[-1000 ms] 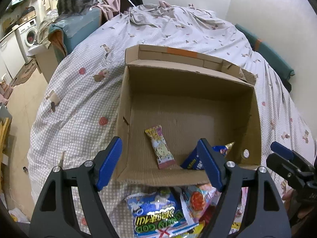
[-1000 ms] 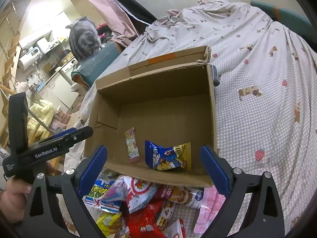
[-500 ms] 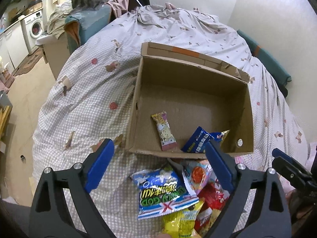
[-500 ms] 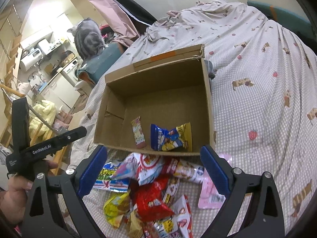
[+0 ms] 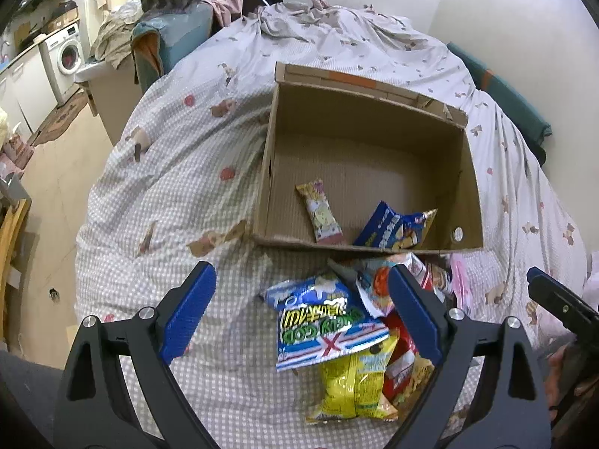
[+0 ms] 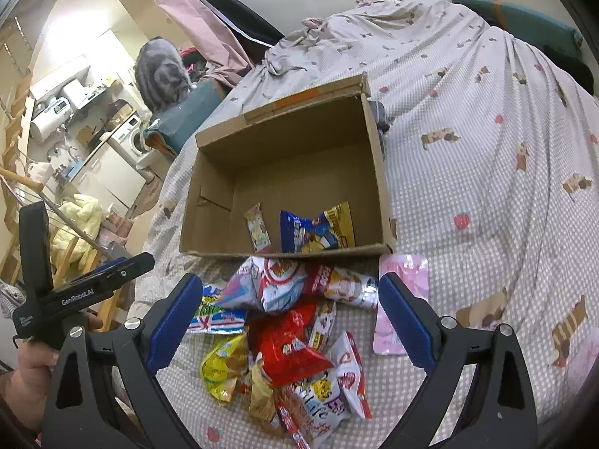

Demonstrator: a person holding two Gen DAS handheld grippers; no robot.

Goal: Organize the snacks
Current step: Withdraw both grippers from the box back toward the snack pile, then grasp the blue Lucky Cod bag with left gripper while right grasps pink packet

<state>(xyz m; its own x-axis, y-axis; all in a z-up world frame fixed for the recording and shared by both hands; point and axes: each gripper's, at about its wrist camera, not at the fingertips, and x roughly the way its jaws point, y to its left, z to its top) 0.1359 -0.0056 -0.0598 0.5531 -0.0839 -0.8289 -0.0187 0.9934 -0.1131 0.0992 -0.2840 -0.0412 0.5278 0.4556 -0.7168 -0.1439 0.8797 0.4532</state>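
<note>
Above the snack pile (image 6: pixel 295 344), left tongs (image 5: pixel 299 314) and right tongs (image 6: pixel 292 321) both spread wide, empty, left's jaws just widened.

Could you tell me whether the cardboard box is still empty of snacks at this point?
No, the cardboard box already holds two packets on its floor, a small pink bar and a blue bag.

Each pair of tongs, the left tongs (image 5: pixel 301 312) and the right tongs (image 6: pixel 290 321), has black triangular-framed arms with cut-out windows, silver screw heads at the joints, and flat ribbed blue pads (image 5: pixel 187 310). Seen from the right wrist, the left unit's black body carries white "GenRobot.AI" lettering
</note>
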